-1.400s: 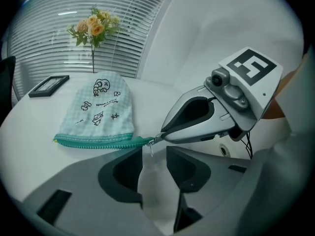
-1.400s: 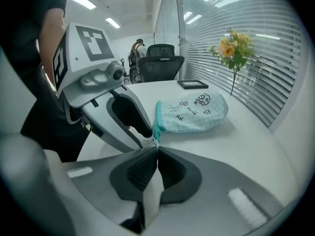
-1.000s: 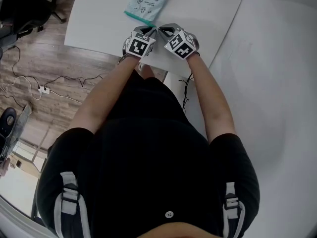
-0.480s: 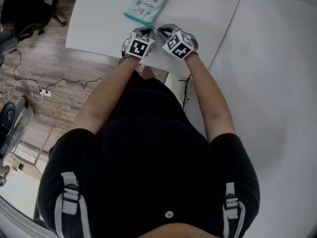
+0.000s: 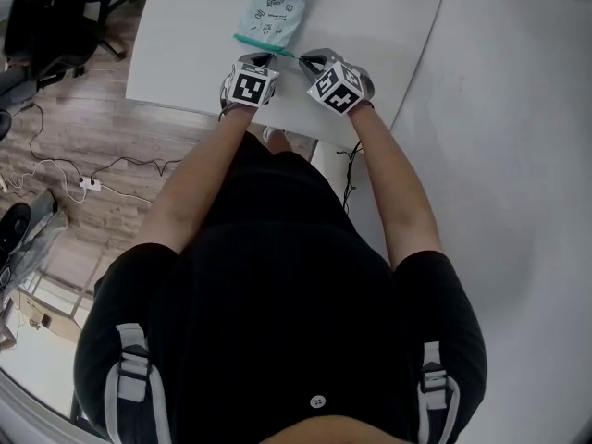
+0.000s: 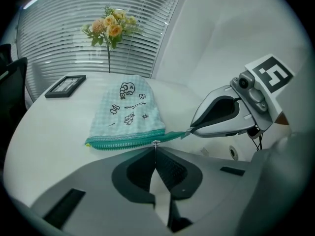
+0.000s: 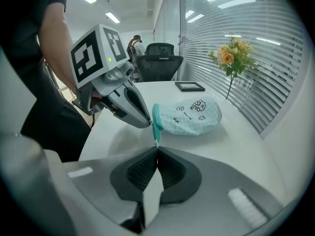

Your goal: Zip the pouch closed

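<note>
A pale teal checked pouch (image 5: 271, 13) with cartoon prints lies on the white table (image 5: 176, 54), its green zipper edge (image 5: 264, 44) towards me. My left gripper (image 5: 262, 58) is shut on the small metal zipper pull (image 6: 156, 142), partway along the zipper. In the left gripper view its jaws (image 6: 155, 147) meet right at the zipper edge (image 6: 125, 140). My right gripper (image 5: 305, 60) is shut on the zipper's end tab (image 7: 156, 137) at the pouch's right corner, and holds that end taut. The right gripper (image 6: 221, 114) shows at the right of the left gripper view. The left gripper (image 7: 118, 100) shows at the left of the right gripper view.
A dark picture frame (image 6: 65, 85) lies at the far side of the table, beside a vase of flowers (image 6: 109, 28) at the window blinds. An office chair (image 7: 158, 65) stands past the table's end. The table's near edge (image 5: 277, 128) is just under my hands. Cables (image 5: 83, 166) lie on the wooden floor.
My left gripper has slid left along the zipper edge, away from the right gripper, so the two now stand apart. The right gripper has stayed at the pouch's corner.
</note>
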